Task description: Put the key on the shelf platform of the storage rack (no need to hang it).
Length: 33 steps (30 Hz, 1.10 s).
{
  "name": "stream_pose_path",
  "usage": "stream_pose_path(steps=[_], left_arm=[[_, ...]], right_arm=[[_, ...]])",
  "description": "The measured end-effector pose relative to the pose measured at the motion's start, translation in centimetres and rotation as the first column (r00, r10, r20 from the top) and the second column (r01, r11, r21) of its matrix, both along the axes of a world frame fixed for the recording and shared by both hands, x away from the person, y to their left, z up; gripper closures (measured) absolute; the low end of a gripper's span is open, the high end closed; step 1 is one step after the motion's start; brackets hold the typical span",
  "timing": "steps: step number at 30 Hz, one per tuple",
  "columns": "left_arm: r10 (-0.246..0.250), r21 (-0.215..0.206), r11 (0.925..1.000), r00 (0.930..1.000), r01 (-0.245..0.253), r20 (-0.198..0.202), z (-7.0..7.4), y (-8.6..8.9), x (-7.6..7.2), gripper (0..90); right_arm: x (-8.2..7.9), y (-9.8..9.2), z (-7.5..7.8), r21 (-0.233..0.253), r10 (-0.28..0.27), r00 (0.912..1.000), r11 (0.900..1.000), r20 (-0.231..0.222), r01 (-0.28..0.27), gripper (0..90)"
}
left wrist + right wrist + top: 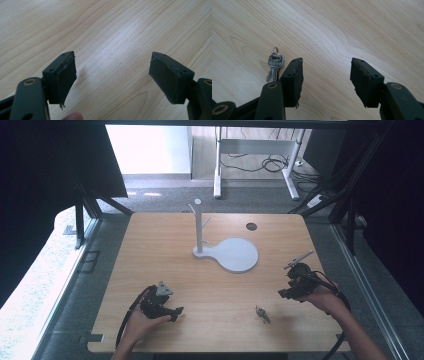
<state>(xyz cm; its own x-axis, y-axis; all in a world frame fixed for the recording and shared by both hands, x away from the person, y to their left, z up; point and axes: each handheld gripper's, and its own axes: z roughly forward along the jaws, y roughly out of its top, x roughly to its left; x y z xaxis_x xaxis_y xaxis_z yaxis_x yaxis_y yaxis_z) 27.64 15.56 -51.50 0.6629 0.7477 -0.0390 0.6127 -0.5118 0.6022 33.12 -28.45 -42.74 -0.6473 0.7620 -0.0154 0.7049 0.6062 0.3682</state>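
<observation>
A small bunch of silver keys [262, 314] lies flat on the wooden table near its front edge, right of centre. In the right gripper view the keys [274, 65] rest just left of the left jaw. My right gripper [282, 293] is open at the table's right side, held low over bare wood, its tip [326, 75] holding nothing. My left gripper [179, 312] is open at the front left, its jaws [112, 75] wide apart over bare wood. A white stand [199, 226] with an upright post and short pegs rises from a round white base [237, 255] at mid-table.
The wooden table [165, 250] has a dark round hole [251, 226] near its far right. Black frame struts flank both sides. Beyond the far edge is grey carpet with white desk legs [218, 170] and cables.
</observation>
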Motion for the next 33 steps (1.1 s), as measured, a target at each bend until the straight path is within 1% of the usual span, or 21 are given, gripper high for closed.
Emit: stream_pose_path(steps=[5,9,12,22,28,32,33], left_arm=[[-0.003,0.003,1.0000,1.0000,0.003,-0.001,0.0,-0.1,0.0,22.1],[-0.005,0.001,1.0000,1.0000,0.005,-0.003,0.0,-0.2,-0.1,22.1],[-0.007,0.000,1.0000,1.0000,0.007,-0.002,0.0,-0.2,-0.1,22.0],[-0.006,-0.004,1.0000,1.0000,0.006,-0.002,0.1,-0.1,-0.2,22.0],[-0.004,-0.008,1.0000,1.0000,0.004,-0.001,0.2,0.1,-0.1,22.0],[-0.003,-0.010,0.9999,1.0000,0.003,0.001,0.2,0.2,-0.1,22.0],[-0.003,-0.010,0.9999,1.0000,0.003,0.001,0.2,0.2,-0.1,22.1]], right_arm=[[0.1,0.4,0.1,0.005,0.007,0.9999,1.000,-0.010,-0.007,45.7],[0.1,0.8,0.0,0.001,0.013,0.9995,1.000,-0.027,-0.013,46.5],[0.2,1.2,0.0,0.017,0.018,0.9989,1.000,-0.042,-0.018,47.7],[0.5,2.8,-0.2,0.011,0.048,0.9959,0.999,-0.077,-0.047,51.6],[0.7,3.8,-0.6,0.022,0.069,0.9910,0.997,-0.115,-0.067,55.2],[0.9,4.3,-1.0,0.022,0.072,0.9879,0.997,-0.138,-0.069,56.4],[0.9,4.3,-1.0,0.022,0.072,0.9879,0.997,-0.138,-0.069,56.4]])
